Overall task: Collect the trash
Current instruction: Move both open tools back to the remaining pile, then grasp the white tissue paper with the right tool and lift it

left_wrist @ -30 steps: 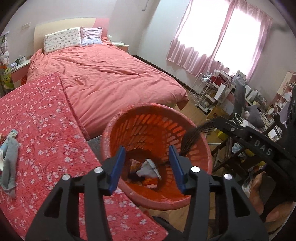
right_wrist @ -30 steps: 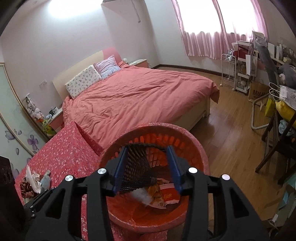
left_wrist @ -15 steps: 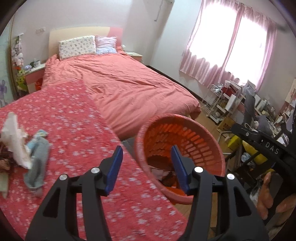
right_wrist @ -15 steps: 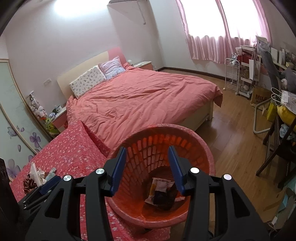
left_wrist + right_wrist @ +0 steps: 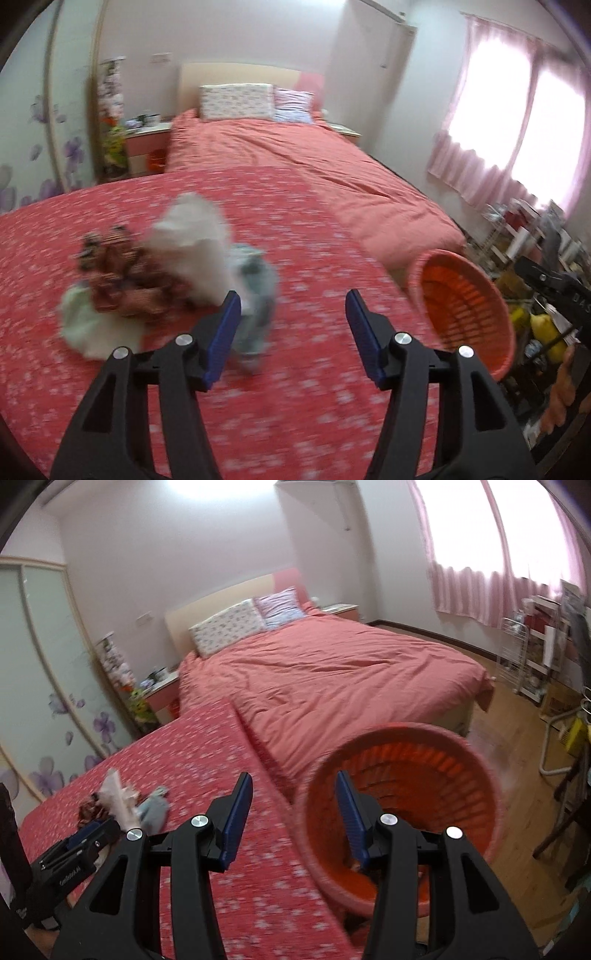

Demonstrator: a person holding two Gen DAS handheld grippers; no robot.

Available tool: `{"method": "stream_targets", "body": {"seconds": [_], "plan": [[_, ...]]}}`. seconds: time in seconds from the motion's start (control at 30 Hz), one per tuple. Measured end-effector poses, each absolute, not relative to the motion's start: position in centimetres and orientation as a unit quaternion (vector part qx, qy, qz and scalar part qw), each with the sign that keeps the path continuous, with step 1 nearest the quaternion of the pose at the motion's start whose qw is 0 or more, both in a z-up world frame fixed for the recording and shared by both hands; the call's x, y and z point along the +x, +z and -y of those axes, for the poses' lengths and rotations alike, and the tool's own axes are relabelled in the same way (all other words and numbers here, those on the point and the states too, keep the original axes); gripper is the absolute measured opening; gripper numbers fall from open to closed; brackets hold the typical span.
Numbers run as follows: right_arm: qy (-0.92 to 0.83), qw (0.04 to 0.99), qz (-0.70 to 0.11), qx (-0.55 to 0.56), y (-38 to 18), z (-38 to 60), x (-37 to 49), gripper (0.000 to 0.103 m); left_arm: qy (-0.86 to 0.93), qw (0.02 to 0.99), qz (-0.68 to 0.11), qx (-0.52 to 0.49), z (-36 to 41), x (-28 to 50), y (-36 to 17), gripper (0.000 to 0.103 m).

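Note:
On the red floral tablecloth point(image 5: 295, 406) lies a blurred trash pile: a white tissue point(image 5: 192, 243), a brown wrapper point(image 5: 122, 273), a grey-blue scrap point(image 5: 255, 295) and a pale sheet point(image 5: 88, 328). My left gripper point(image 5: 292, 295) hovers just right of the pile, its jaws opening with nothing between them. The orange basket point(image 5: 465, 306) stands off the table's right edge. My right gripper point(image 5: 293, 777) is open and holds nothing, above the gap between table and basket point(image 5: 402, 727). The trash pile point(image 5: 118, 801) and the left gripper point(image 5: 86, 830) show at the lower left of the right wrist view.
A wide bed with a pink cover point(image 5: 332, 679) lies beyond the table. A nightstand point(image 5: 147, 147) and a sliding wardrobe point(image 5: 33, 672) are at the left. Shelves point(image 5: 532, 664), a chair and clutter line the right side over the wooden floor point(image 5: 517, 738).
Both grippers swung left, from over the basket toward the table. The black mesh piece between the right fingers a second ago is gone from them. The left jaws stand wider.

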State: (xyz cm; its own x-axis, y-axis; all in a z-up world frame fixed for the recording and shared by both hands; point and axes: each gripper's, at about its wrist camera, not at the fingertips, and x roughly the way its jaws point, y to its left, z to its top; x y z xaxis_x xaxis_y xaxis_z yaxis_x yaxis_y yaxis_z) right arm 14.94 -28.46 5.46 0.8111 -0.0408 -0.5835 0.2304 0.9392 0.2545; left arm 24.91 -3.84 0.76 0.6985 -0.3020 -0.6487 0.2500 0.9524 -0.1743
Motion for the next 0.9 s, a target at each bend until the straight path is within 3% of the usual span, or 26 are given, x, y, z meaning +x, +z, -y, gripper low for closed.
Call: {"method": "stream_targets", "body": {"seconds": [0.4,0.5,0.9], "plan": [[0.026,0.943,-0.316,0.104,3.9,18.0,18.7,0.048,-0.034,0.932,-0.355,-0.061,-8.4,24.6,-0.7,0.066],[0.047,0.944,-0.317,0.082,3.5,15.5,20.0,0.060,-0.016,0.933,-0.354,-0.069,-10.7,24.6,-1.1,0.067],[0.106,0.930,-0.348,0.045,0.4,8.0,24.7,0.060,0.011,0.927,-0.362,-0.092,-16.0,24.2,-2.9,0.068]]}}
